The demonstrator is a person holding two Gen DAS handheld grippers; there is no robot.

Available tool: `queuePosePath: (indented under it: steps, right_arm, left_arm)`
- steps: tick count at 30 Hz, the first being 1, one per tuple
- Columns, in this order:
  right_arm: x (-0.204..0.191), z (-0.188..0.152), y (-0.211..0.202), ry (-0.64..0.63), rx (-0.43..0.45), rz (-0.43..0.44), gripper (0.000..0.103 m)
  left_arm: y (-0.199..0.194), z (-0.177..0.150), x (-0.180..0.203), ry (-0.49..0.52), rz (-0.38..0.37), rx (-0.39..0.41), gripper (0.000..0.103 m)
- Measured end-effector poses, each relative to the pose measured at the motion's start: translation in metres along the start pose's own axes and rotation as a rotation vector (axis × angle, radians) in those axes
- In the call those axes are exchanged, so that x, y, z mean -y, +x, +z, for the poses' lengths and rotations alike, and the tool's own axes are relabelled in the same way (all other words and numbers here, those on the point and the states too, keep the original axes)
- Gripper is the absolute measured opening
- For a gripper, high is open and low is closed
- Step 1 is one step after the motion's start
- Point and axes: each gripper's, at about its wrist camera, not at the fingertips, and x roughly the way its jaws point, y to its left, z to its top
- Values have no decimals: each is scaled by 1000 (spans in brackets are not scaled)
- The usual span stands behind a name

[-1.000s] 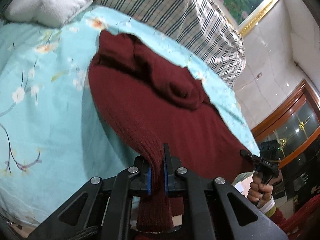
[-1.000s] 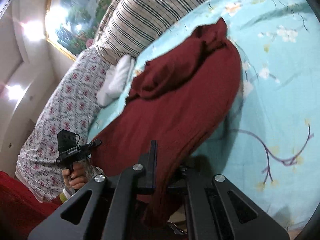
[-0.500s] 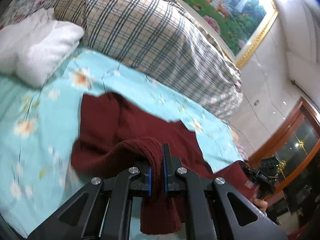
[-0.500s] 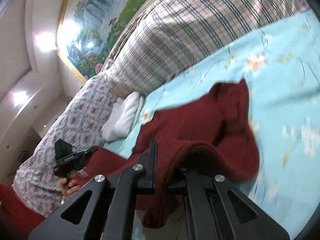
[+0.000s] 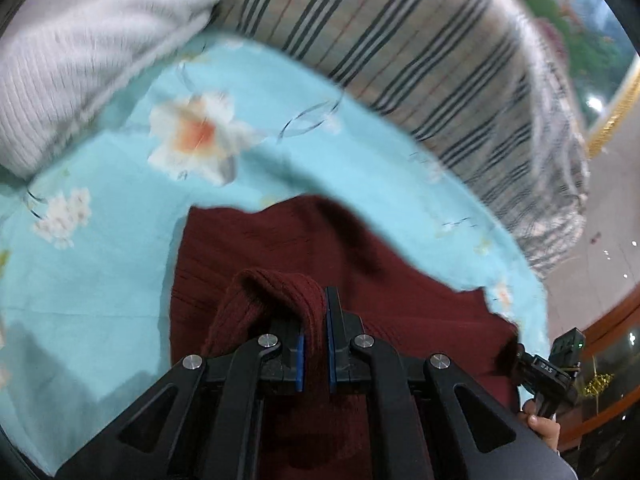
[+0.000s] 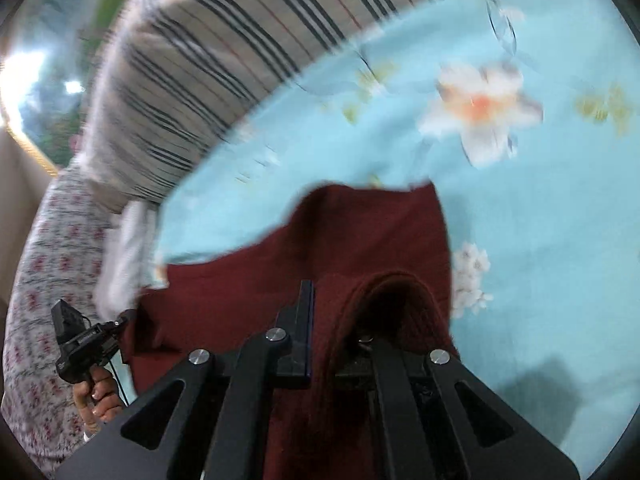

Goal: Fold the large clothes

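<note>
A dark red knit sweater [image 5: 360,264] lies on the turquoise floral bedsheet [image 5: 100,248]. My left gripper [image 5: 314,316] is shut on a ribbed edge of the sweater, which bunches over the left finger. My right gripper [image 6: 340,312] is shut on another ribbed edge of the same sweater [image 6: 360,236], the cloth draped over the right finger. Both grippers hold their edges over the rest of the sweater. The left gripper shows in the right wrist view [image 6: 86,340], and the right gripper in the left wrist view [image 5: 552,368].
A plaid pillow [image 5: 420,52] lies along the head of the bed. A white knit cushion [image 5: 80,52] sits at the left. A floral quilt [image 6: 44,280] lies at the bed's left side. A framed painting [image 5: 600,40] hangs behind. A wooden cabinet [image 5: 612,344] stands at the right.
Both grippers have carried their sweater edges forward toward the pillows, over the rest of the sweater. The views are blurred with motion and look lower and closer to the sheet.
</note>
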Motion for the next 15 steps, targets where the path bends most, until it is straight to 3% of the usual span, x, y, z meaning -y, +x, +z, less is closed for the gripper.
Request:
queuePosePath:
  steps: [3,8,9,12,15]
  right_arm:
    - [7,-1,1,19,-2,17,5]
    - [5,-3,-19,38,3,33,9]
    - [1,-3,-26,34,21,29,13]
    - [-21,-13,-64,-46,138,-10,41]
    - [-50,-24,-81,-146,175,14,44]
  left_arm:
    - [16,-3,-11,-32,-10,-23,8]
    - [3,-10,-10,-42,-39,-29,15]
    - [-7,-14,-8,-36,-45,-27,21]
    - [-38,-30,12,9,-59,-23,35]
    - [-54,-51,41,78,-135,-36,38]
